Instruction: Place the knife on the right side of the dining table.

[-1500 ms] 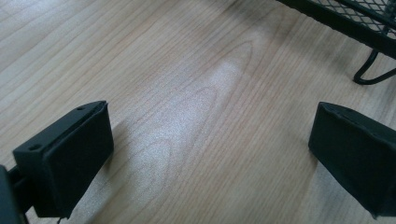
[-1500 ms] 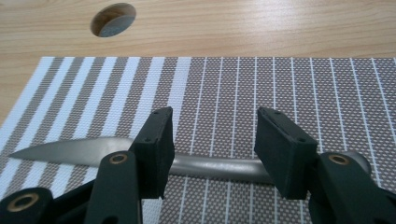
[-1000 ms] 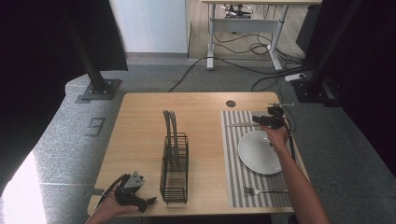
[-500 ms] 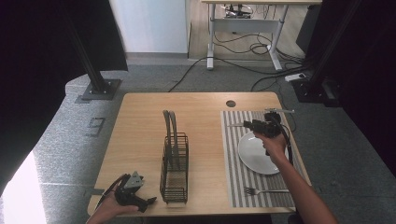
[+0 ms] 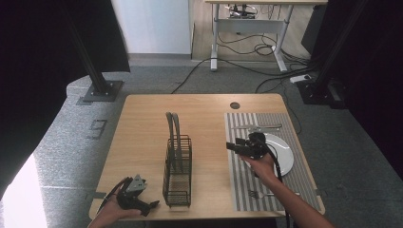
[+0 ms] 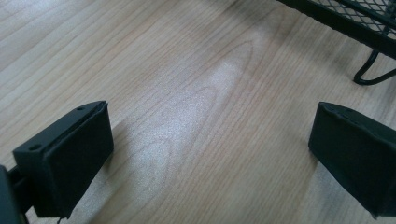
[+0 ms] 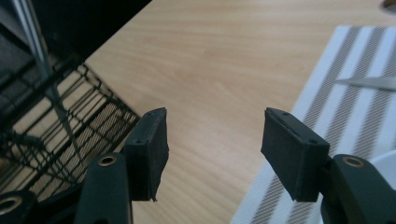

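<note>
Looks like a lab or recording studio rather than a home. Black curtains point(image 5: 57, 52) hung around a wooden counter point(image 5: 142, 137), black metal stands point(image 5: 97, 80) bolted to floor plates, grey carpet point(image 5: 62, 152), loose cables point(image 5: 247, 71) and a power strip point(image 5: 301, 79) trailing toward a height-adjustable desk point(image 5: 252, 19) behind.

Floor cables point(image 5: 266, 45), desk legs point(image 5: 215, 45), perhaps a power strip point(image 5: 302, 78)

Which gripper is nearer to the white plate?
The right. The right gripper hangs just beside the white plate, above the striped placemat. The left gripper sits at the table's near left corner, beyond the wire rack.
</note>
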`<state>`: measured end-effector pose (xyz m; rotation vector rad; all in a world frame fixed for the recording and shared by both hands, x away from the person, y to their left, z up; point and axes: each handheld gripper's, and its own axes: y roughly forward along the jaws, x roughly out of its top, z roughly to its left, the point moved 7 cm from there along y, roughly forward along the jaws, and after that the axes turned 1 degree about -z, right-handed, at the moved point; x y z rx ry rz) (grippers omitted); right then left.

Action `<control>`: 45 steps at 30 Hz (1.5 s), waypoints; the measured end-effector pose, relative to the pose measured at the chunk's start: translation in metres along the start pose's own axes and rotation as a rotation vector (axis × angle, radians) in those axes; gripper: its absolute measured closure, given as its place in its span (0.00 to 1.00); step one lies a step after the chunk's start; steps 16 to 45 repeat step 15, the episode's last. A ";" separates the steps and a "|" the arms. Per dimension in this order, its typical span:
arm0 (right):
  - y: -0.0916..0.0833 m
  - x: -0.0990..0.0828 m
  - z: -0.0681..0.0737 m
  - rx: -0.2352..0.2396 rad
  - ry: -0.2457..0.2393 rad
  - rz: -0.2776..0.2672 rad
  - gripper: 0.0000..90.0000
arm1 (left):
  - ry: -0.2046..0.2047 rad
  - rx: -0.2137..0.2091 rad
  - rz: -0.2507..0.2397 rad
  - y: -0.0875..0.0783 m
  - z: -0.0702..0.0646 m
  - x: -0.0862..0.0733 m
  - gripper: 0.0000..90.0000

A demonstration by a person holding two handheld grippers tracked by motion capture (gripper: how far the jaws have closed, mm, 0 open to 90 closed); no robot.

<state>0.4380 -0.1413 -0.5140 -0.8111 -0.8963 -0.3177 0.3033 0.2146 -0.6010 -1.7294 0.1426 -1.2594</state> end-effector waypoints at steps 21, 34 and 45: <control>0.015 -0.026 0.022 0.018 -0.055 0.029 0.43 | 0.004 -0.004 0.000 0.000 0.000 0.000 0.00; 0.015 -0.026 0.022 0.018 -0.055 0.029 0.43 | 0.004 -0.004 0.000 0.000 0.000 0.000 0.00; 0.015 -0.026 0.022 0.018 -0.055 0.029 0.43 | 0.004 -0.004 0.000 0.000 0.000 0.000 0.00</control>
